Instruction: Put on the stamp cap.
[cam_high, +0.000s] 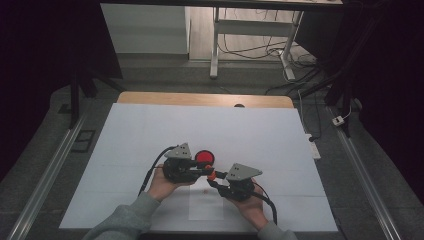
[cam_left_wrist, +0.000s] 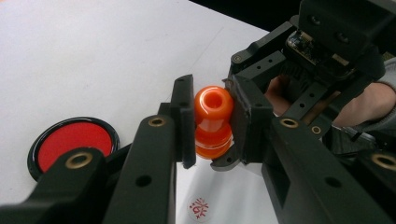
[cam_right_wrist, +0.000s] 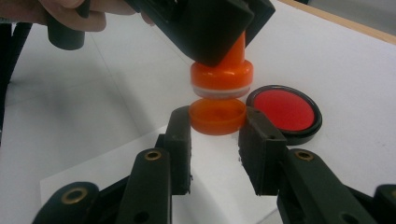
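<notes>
The orange plastic stamp with a knobbed handle (cam_right_wrist: 223, 70) hangs above the white sheet, long axis nearly upright in the right gripper view, handle up and base down. We see our left gripper (cam_left_wrist: 212, 123) clamped on that handle. Just beneath the base sits the shallow orange plastic cap (cam_right_wrist: 217, 116), pinched between the narrowed jaws of our right gripper (cam_right_wrist: 215, 140), a thin gap separating cap and stamp. Beside them lies the round red ink pad in a black rim (cam_high: 204, 157). The white table covering (cam_high: 150, 130) spreads bare on every side.
</notes>
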